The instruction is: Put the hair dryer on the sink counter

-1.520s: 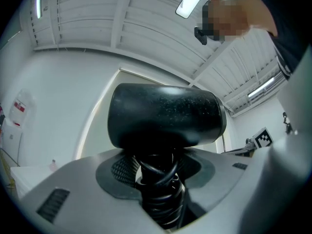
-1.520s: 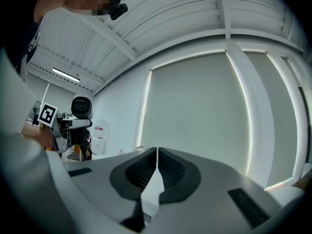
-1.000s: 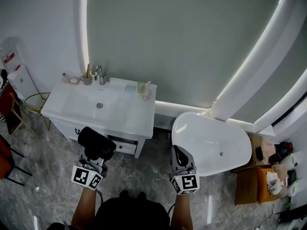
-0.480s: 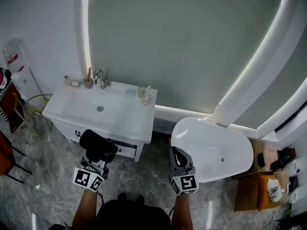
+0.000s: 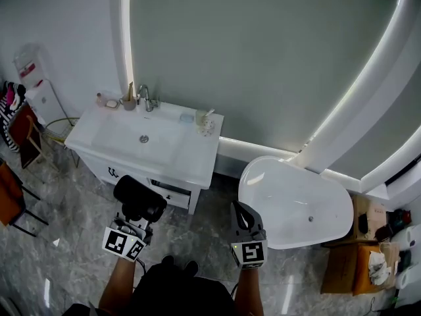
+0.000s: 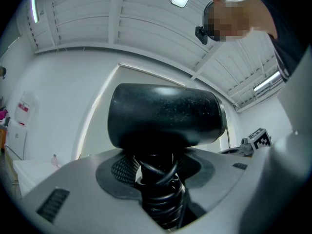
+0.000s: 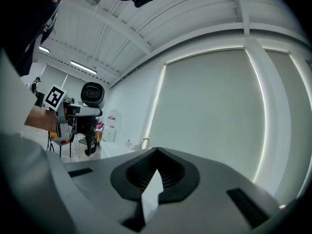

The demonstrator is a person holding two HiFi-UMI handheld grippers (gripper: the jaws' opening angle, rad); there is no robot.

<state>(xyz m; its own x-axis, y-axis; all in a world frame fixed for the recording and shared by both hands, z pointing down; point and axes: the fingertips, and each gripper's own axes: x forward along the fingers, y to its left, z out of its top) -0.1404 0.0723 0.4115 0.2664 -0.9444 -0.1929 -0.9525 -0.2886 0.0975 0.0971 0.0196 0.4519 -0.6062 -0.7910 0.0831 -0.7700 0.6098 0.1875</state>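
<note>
Shifted slightly rightward since a second ago, the white rectangular sink counter (image 5: 191, 166) lies ahead, so the black plastic hair dryer (image 5: 137, 199), clamped by its handle in the left gripper's (image 5: 134, 217) jaws, is best lowered flat onto bare surface beside the basin (image 5: 125, 134); the right gripper's (image 5: 242, 217) jaws are closed together, empty.

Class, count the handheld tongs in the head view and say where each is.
2. The left tongs, shut on the hair dryer, are before the sink counter. The right tongs, shut and empty, are near the bathtub. None seems hidden.
</note>
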